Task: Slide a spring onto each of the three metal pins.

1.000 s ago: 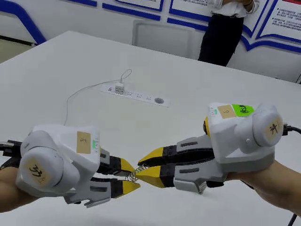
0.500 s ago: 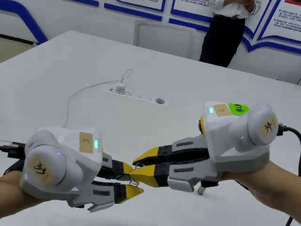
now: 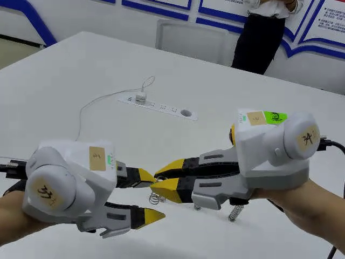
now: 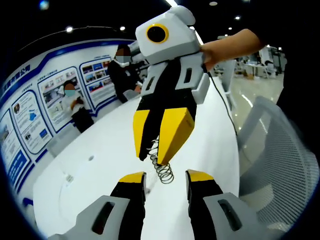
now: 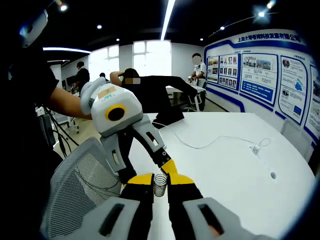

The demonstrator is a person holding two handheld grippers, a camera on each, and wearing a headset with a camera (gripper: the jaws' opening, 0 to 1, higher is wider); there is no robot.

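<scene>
A small metal spring [image 3: 155,198] hangs below the yellow tips of my right gripper [image 3: 155,181], which is shut on its upper end. In the right gripper view the spring [image 5: 160,185] stands pinched between my right gripper [image 5: 160,181] jaws. My left gripper [image 3: 153,195] faces it from the left with its jaws open, one above and one below the spring. Seen from the left gripper, the spring [image 4: 164,172] dangles from the right gripper [image 4: 152,157] just beyond my open left gripper [image 4: 162,179]. I cannot make out a pin.
Two loose springs [image 3: 235,212] [image 3: 197,206] lie on the white table [image 3: 64,75] under the right gripper. A white power strip [image 3: 159,108] with a plug and cable [image 3: 141,97] lies mid-table. A person [image 3: 259,32] stands beyond the far edge. A mesh chair [image 4: 280,165] is beside me.
My left gripper's jaws have spread apart and let go of the spring, which now hangs from the right gripper alone. The camera has tipped slightly.
</scene>
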